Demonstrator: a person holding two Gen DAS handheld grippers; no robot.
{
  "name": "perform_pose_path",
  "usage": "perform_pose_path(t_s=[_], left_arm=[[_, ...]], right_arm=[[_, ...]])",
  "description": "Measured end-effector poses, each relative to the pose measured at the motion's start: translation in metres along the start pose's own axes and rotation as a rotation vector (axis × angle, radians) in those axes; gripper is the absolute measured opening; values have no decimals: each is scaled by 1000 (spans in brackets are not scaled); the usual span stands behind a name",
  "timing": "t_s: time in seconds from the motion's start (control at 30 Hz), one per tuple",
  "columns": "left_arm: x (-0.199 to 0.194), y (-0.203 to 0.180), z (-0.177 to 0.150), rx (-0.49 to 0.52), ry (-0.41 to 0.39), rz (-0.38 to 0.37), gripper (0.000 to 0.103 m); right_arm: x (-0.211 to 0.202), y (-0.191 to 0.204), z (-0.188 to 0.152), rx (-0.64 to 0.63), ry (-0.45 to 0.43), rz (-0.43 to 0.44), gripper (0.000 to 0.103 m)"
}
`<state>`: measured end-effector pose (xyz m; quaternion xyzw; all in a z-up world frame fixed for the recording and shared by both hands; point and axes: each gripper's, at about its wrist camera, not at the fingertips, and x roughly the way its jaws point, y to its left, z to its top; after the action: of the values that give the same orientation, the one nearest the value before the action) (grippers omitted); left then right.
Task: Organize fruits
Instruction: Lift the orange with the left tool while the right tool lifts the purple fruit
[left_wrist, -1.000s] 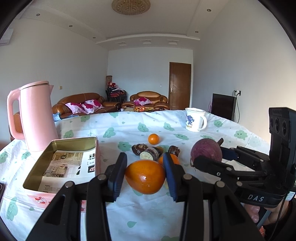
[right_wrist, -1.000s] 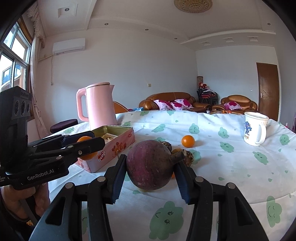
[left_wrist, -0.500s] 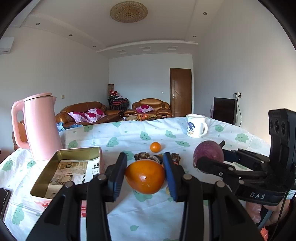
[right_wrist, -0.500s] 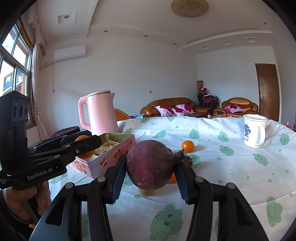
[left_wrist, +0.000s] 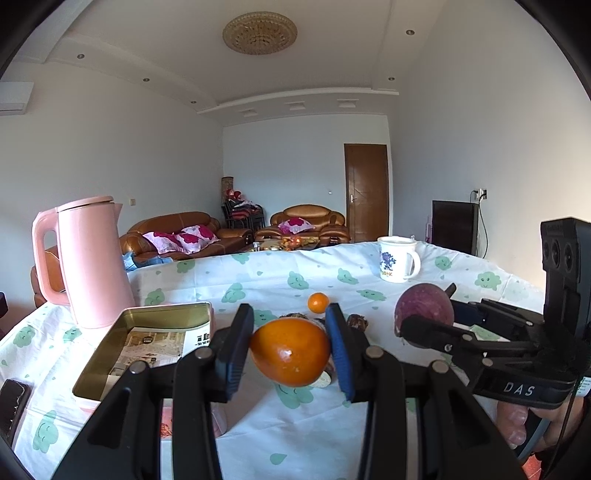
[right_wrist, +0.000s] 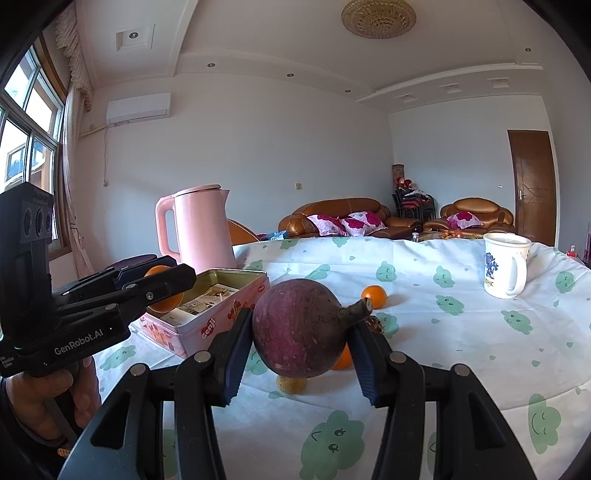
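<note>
Behind orange (left_wrist: 290, 350), half-hidden dark fruits (left_wrist: 356, 322)

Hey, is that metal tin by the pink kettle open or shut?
Open. The tin has no lid on, and printed paper shows inside it.

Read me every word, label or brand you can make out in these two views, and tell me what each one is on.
"GenRobot.AI": side of the left gripper.
"DAS": side of the right gripper.
Red logo on the pink tin: stylised, not surely readable.
Leaflet inside the tin: print too small.
White mug: blue design with small lettering beneath, too blurred.
</note>
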<state>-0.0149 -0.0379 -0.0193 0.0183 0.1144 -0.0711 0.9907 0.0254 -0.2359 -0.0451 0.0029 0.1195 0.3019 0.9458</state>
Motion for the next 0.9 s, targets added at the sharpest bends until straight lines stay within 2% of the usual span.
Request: perform_pose_path(t_s=[0.47, 0.9], left_arm=[[1, 17, 6, -20, 8, 37, 42], [13, 54, 10, -40, 51, 107, 42]], right_arm=[[5, 13, 17, -45, -6, 13, 52], [38, 30, 54, -66, 19, 69, 52]])
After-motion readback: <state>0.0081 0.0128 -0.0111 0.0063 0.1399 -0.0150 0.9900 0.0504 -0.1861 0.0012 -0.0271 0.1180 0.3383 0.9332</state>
